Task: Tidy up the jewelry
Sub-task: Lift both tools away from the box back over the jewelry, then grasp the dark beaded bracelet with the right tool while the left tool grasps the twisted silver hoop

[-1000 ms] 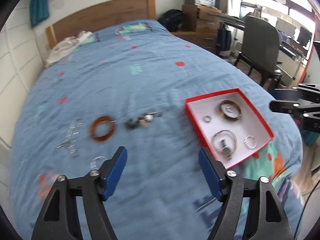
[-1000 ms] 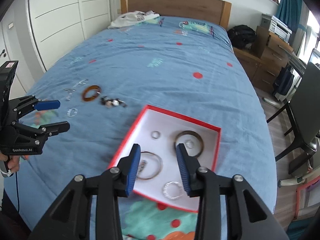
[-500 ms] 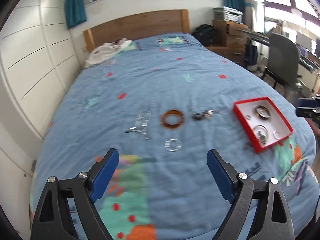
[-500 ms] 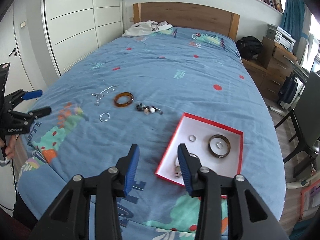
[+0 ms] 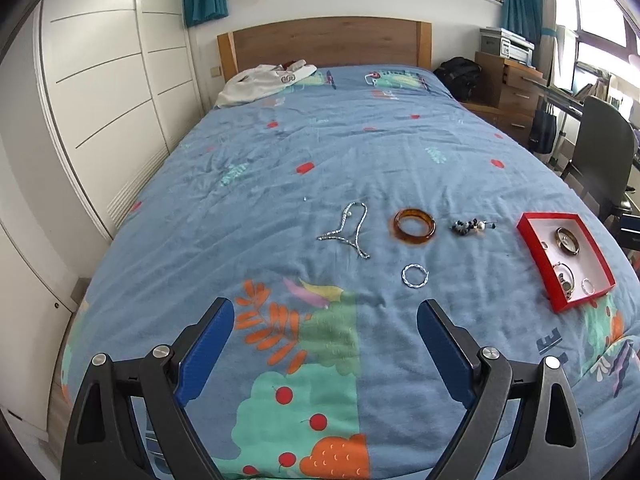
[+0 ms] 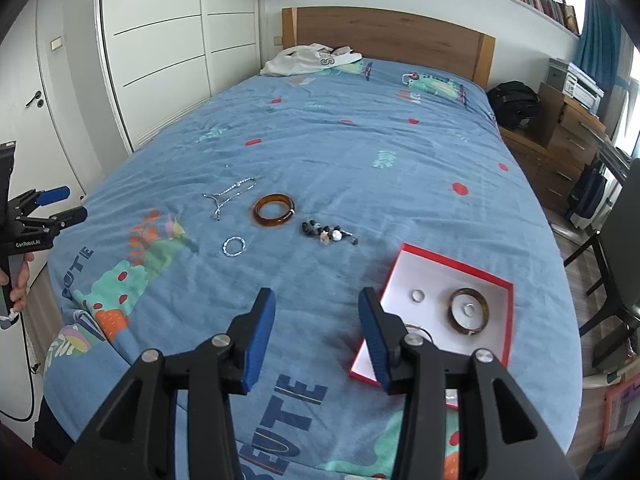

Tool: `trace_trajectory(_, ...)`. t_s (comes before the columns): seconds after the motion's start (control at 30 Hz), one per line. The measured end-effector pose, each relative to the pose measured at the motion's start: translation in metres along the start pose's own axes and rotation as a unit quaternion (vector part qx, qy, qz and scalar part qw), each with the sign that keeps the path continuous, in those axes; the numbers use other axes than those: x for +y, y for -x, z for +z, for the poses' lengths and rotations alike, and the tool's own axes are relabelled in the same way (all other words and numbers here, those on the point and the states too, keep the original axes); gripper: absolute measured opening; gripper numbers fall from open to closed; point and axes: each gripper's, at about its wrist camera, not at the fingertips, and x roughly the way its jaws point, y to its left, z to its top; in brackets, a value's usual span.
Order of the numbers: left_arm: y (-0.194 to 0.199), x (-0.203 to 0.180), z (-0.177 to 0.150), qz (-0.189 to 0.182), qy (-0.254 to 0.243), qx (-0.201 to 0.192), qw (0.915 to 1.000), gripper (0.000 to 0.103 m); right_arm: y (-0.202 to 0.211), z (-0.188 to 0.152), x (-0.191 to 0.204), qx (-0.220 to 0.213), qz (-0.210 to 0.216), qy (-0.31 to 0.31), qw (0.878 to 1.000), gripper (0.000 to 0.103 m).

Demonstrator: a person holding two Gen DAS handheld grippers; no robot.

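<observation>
Fingers (image 5: 444, 344) of both grippers spread, empty, over bed (image 5: 360, 152) beside jewelry box (image 5: 532, 236)

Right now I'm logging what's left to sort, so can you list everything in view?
Bedspread: one, blue with prints, covering the bed.
Box: one, red with white inside, right side of bed.
Jewelry in box: dark bangle, small ring, more partly hidden.
Amber bangle: one, loose mid-bed.
Silver chain: one, left of it.
Bead cluster: one, dark and white, right of it.
Twisted silver ring: one, nearer the camera.
White clothing: by the wooden headboard.
Left gripper: black, blue pads, open, empty.
Right gripper: same, open, empty.
</observation>
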Motion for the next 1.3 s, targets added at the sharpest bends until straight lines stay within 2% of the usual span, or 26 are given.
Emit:
trace_trajectory(0.23,-0.026,-0.002,-0.001,-0.008,0.011,0.015,0.9998,0.092,-0.028,0.002,-0.004,0.009,0.01,-0.007,1.0,0.043)
trace_trajectory(0.73,-0.106,-0.005,-0.005,-0.039,0.032,0.06,0.9969,0.092,-0.105,0.003,-0.01,0.049,0.026,-0.034,0.998,0.043)
trace_trajectory(1.3,-0.174,-0.056,0.001,-0.095,0.001,0.093,0.9911,0.092,-0.174,0.013,-0.016,0.075,0.038,-0.049,0.995,0.043)
